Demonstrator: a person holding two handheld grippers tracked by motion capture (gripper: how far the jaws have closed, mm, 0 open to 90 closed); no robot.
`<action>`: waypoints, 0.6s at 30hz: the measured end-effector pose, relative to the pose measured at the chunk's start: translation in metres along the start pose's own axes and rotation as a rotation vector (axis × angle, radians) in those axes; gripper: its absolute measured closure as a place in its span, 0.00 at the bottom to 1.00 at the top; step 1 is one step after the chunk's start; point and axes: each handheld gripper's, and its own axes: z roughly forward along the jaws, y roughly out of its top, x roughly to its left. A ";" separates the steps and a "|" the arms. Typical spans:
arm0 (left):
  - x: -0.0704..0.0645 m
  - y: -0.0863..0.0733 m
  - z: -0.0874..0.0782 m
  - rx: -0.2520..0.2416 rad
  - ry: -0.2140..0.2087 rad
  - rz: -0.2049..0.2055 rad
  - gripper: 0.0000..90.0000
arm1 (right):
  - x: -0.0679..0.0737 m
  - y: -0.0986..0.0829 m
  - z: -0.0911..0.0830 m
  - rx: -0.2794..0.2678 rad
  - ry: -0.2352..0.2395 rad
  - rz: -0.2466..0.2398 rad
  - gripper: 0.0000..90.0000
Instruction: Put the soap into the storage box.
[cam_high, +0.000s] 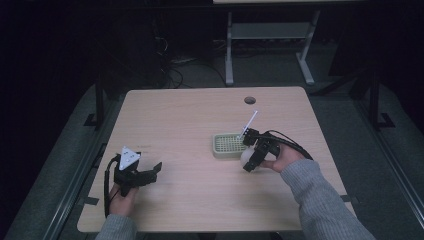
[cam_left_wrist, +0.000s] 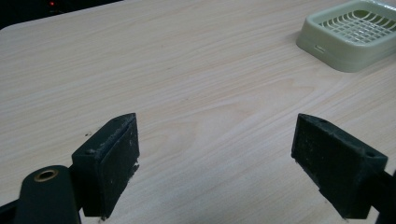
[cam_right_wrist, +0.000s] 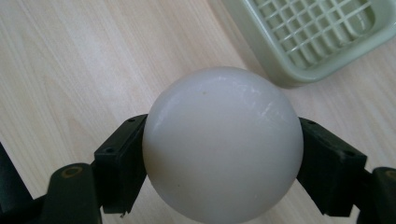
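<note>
A white ball sits clamped between both jaws of my right gripper; from above the white ball shows just right of a pale green slatted tray. The right gripper hovers at the tray's right edge, over the table. That green tray lies at the upper right in the right gripper view. My left gripper rests low over the table's front left, open, with nothing between its jaws. The green tray lies far off to its upper right.
The light wooden table has a round cable hole near its far edge. A thin white rod slants up beside the tray's far right corner. Desk legs and cables stand on the dark floor behind.
</note>
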 end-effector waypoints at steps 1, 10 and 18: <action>0.000 0.000 0.000 0.000 0.000 0.000 0.16 | -0.001 0.002 -0.001 0.001 -0.001 -0.003 0.26; -0.002 0.000 0.000 0.004 -0.002 0.013 0.17 | -0.009 0.015 -0.003 -0.005 0.010 0.001 0.26; -0.001 0.000 0.000 0.003 0.001 0.007 0.17 | -0.013 0.026 -0.003 0.002 0.012 -0.002 0.26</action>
